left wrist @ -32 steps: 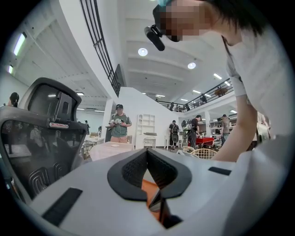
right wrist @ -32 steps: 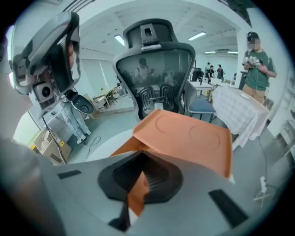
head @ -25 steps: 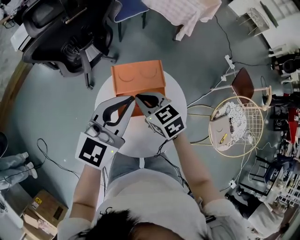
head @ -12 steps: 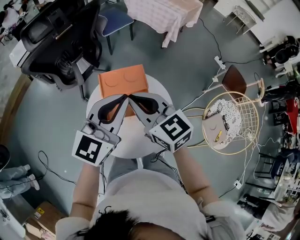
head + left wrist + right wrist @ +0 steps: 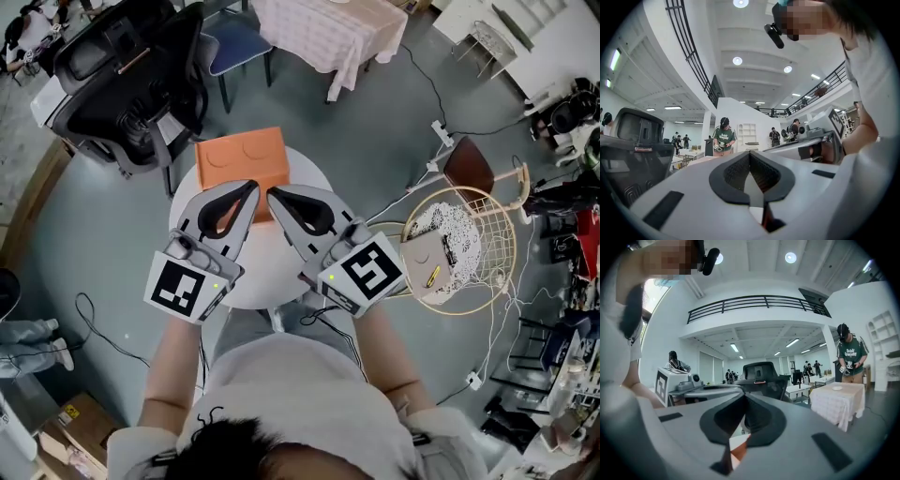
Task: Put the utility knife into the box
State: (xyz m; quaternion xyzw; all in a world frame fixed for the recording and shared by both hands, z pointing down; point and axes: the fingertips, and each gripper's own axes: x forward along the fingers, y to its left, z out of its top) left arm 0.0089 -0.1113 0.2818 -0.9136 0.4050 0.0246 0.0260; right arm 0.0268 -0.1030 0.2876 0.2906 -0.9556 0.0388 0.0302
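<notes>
An orange box [image 5: 239, 161] with its lid down lies at the far edge of the small round white table [image 5: 269, 258]. No utility knife shows in any view. My left gripper [image 5: 253, 185] is shut and empty, its tips over the box's near edge. My right gripper [image 5: 273, 194] is also shut and empty, its tips close beside the left one's. Both are raised and point out level over the room. In the left gripper view the jaws [image 5: 750, 153] meet with nothing between them; so do those in the right gripper view [image 5: 744, 396], with a sliver of the orange box [image 5: 738, 453] below.
A black office chair [image 5: 122, 75] and a blue chair [image 5: 234, 42] stand beyond the table, with a cloth-covered table [image 5: 328, 33] behind. At the right are a round wire stand [image 5: 459, 248] and a brown stool [image 5: 469, 164]. Cables trail on the grey floor. People stand far off.
The right gripper has drawn back toward the person and to the right. The left gripper has hardly moved. Both stayed shut, and the box's lid stayed down.
</notes>
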